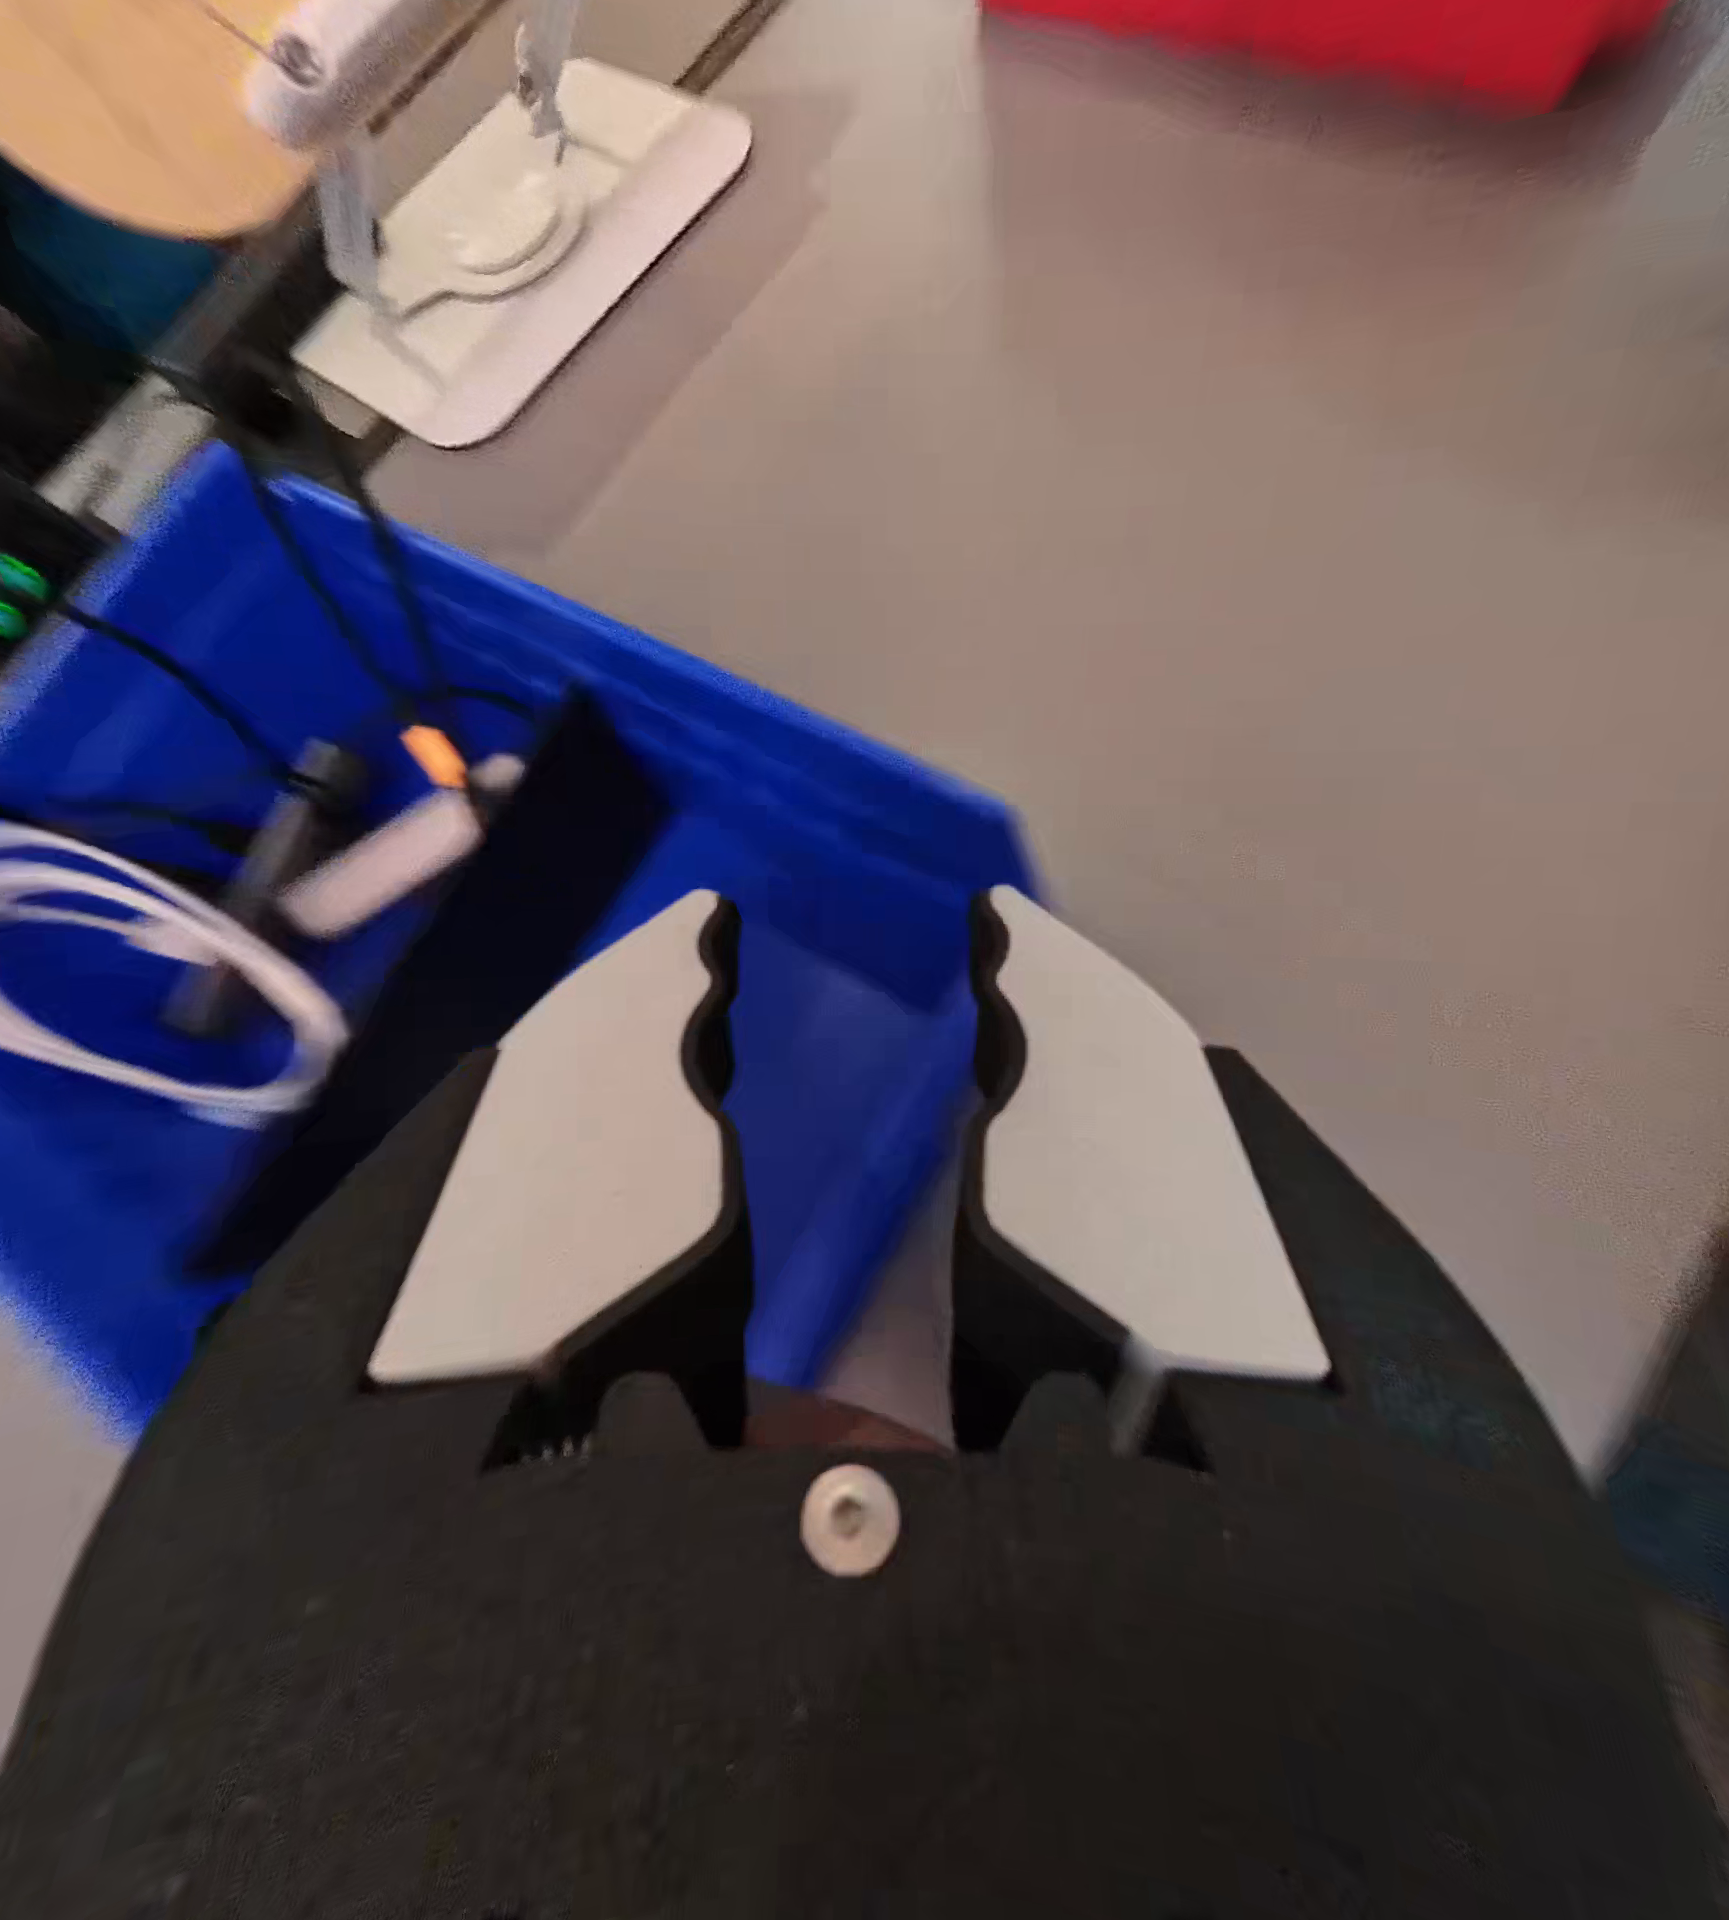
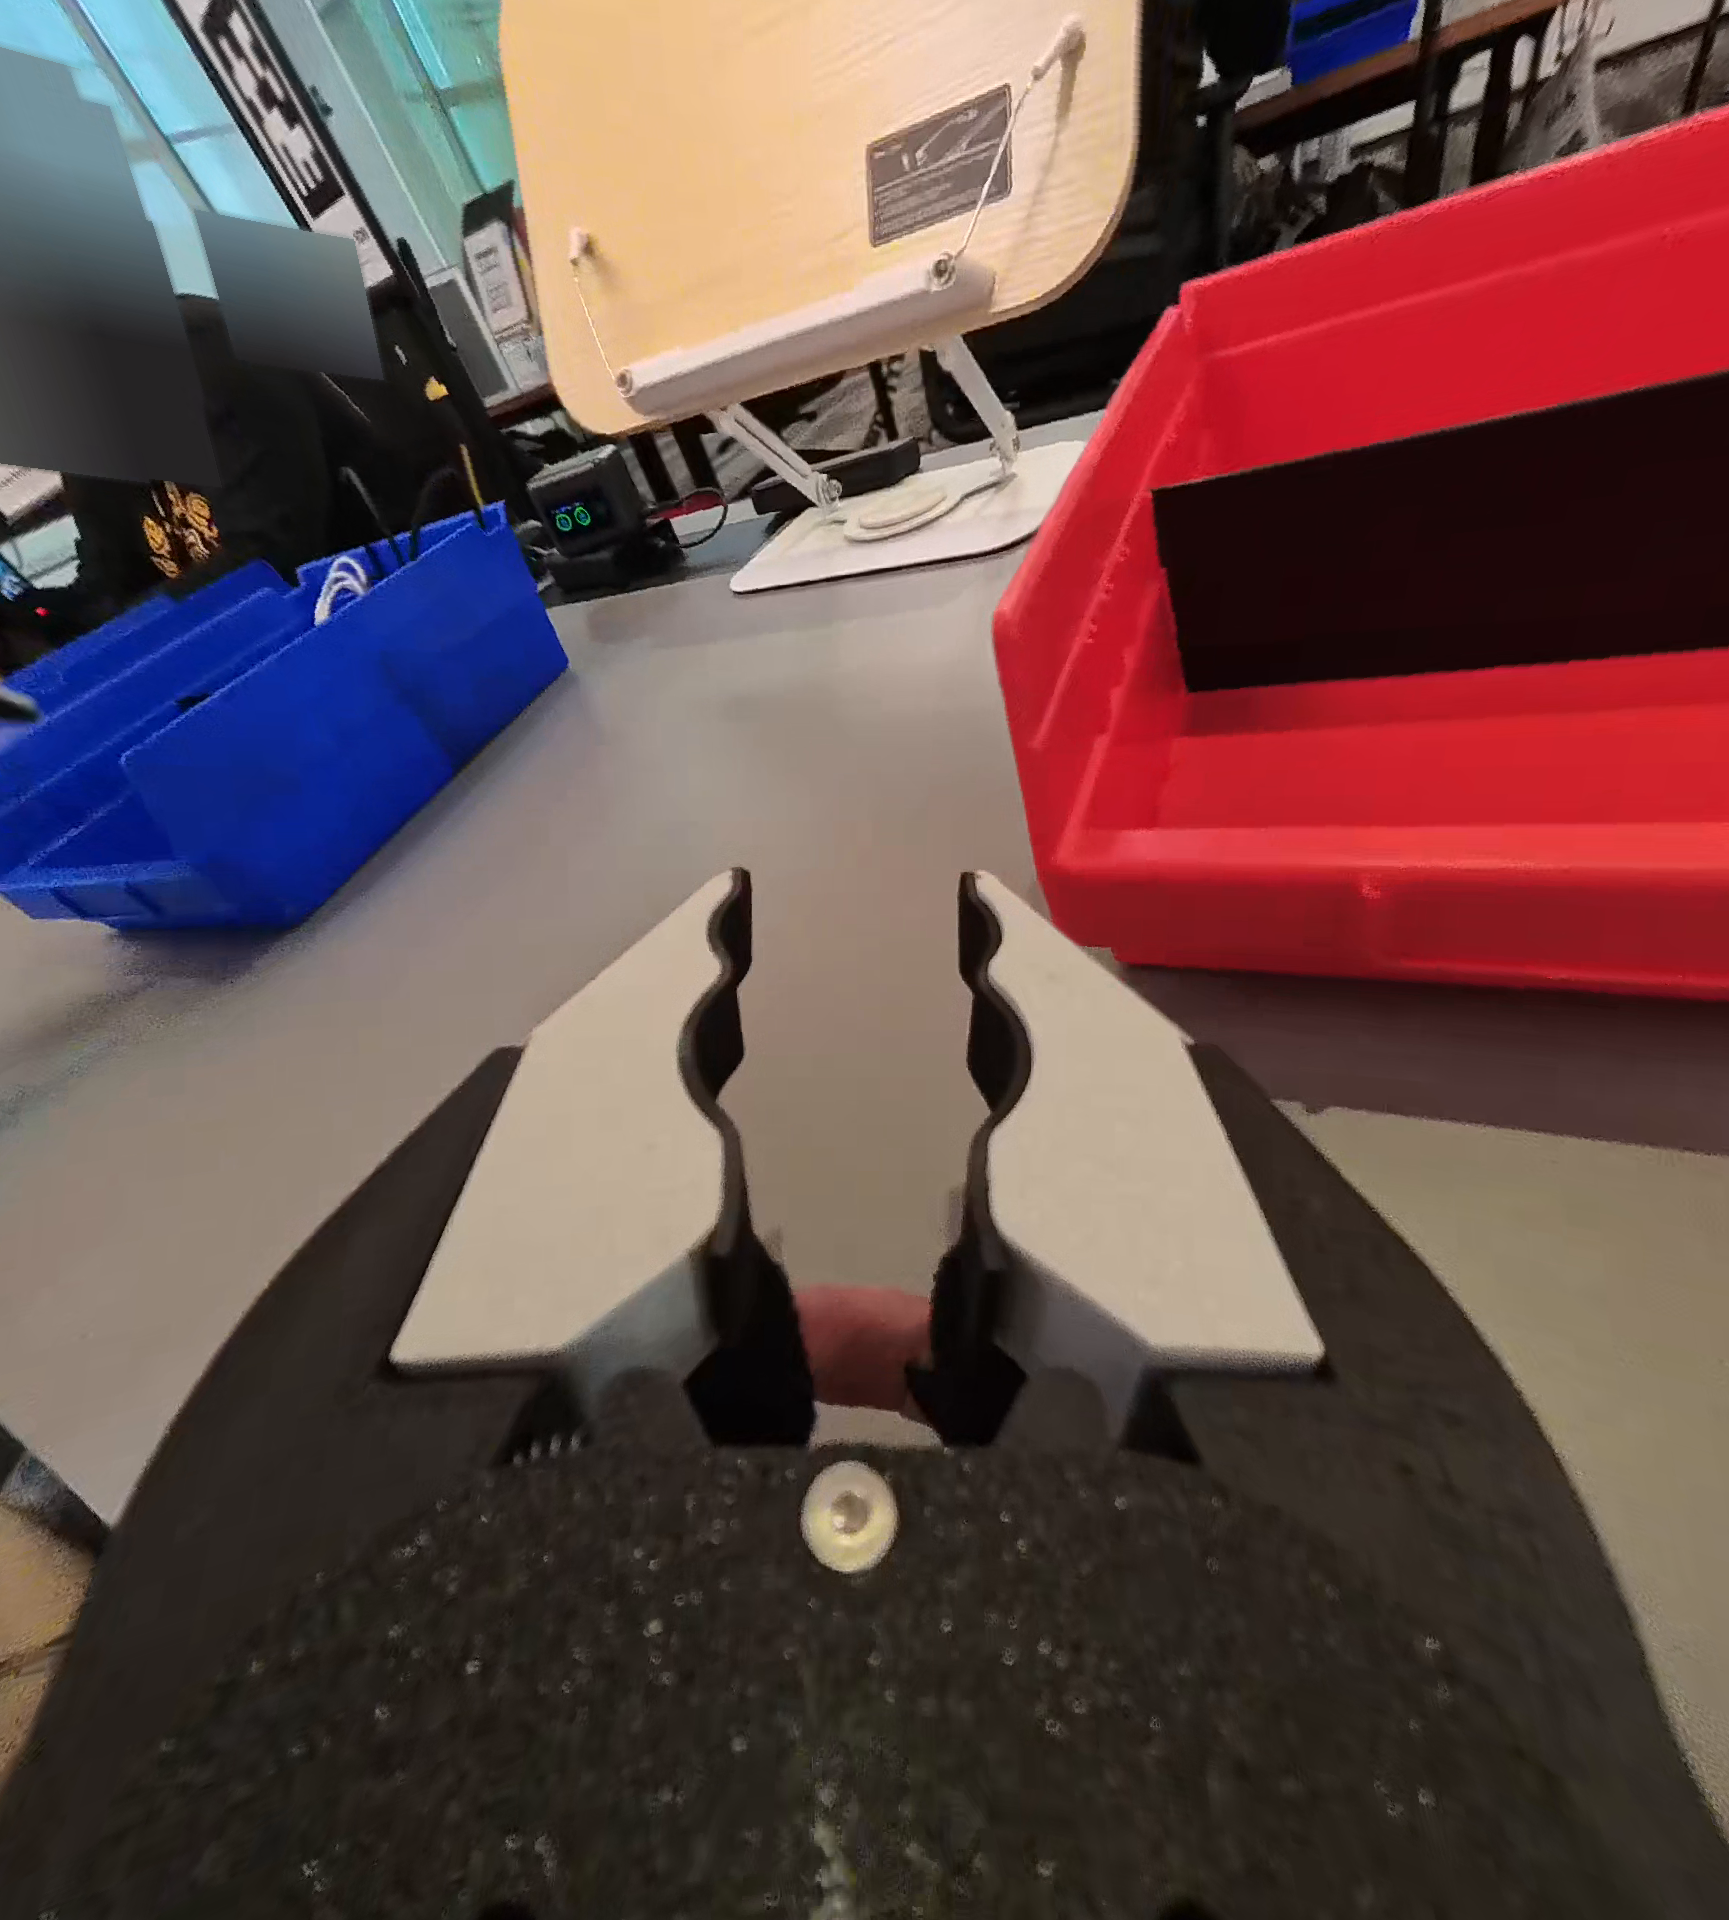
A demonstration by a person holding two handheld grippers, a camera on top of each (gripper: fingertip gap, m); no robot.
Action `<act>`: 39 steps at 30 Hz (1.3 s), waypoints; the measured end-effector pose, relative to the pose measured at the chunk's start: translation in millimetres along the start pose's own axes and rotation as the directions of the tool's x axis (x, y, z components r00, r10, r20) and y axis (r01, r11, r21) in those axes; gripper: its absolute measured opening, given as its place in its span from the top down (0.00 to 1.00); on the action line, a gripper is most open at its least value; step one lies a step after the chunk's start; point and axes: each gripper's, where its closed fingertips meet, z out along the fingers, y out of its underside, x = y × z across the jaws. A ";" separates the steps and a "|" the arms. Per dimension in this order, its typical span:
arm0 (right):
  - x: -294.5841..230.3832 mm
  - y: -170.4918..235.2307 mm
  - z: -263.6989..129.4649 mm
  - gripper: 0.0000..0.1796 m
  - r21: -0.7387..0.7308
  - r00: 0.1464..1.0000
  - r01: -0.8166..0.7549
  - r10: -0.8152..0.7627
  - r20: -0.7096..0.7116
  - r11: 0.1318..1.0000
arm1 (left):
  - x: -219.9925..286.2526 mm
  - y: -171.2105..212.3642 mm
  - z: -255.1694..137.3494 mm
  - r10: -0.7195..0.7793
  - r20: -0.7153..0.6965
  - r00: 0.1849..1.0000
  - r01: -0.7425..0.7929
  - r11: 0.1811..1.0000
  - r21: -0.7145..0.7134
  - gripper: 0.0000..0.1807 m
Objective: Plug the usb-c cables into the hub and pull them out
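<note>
A blue bin (image 1: 756, 748) sits on the grey table; it also shows in the right wrist view (image 2: 320, 748). In its far section lie a grey hub (image 1: 392, 862), a coiled white cable (image 1: 112, 977), black cables (image 1: 340, 582) and an orange-tipped plug (image 1: 434, 753), all blurred. A black divider (image 1: 486, 956) splits the bin. My left gripper (image 1: 852, 914) is open and empty, above the bin's near section. My right gripper (image 2: 852, 883) is open and empty, low over the bare table between the two bins.
A red bin (image 2: 1411, 790) with a black divider stands at the right. A white stand (image 2: 901, 520) holding a tan board (image 2: 787, 177) is at the back. A small black device with green lights (image 2: 579, 509) sits behind the blue bin. The left gripper's tips are roughly 40 cm from the right gripper's.
</note>
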 end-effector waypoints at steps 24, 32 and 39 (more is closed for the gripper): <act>-18.5 17.7 20.7 0.78 -0.136 0.976 -0.119 0.141 0.165 0.983 | -172.1 45.0 150.8 0.721 -0.408 0.559 -0.820 0.409 -0.400 0.94; -29.8 24.8 18.6 0.78 -0.180 0.963 -0.119 0.158 0.218 0.976 | -170.3 49.7 138.1 0.530 -0.482 0.698 -0.715 0.473 -0.515 0.81; -34.8 29.1 18.2 0.78 -0.206 0.957 -0.119 0.167 0.235 0.971 | -185.9 68.7 150.4 0.624 -0.498 0.603 -0.784 0.348 -0.513 0.88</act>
